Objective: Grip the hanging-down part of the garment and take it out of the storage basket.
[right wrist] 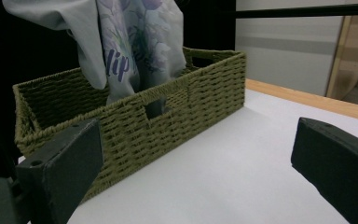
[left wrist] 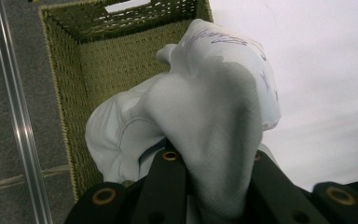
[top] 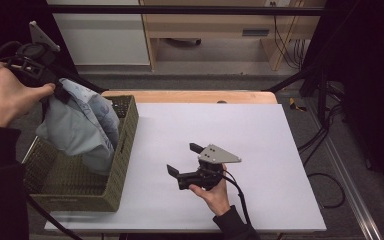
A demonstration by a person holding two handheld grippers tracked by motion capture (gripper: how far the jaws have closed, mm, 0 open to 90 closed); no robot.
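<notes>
Left gripper (top: 55, 92) pinches the pale cloth (top: 82, 127) above the basket (top: 122, 145) at nine o'clock, its tail dangling inside. Right gripper (top: 182, 160) rests on the bench (top: 260, 150), fingers wide, empty. Halfway, I'd judge.

The left gripper (left wrist: 209, 186) pinches a bunched pale grey cloth (left wrist: 205, 107) between its black jaws, held above the green woven basket (left wrist: 74, 93) beyond it.

White tabletop (top: 260, 130) open right, basket (top: 125, 135) blocking left edge
</notes>
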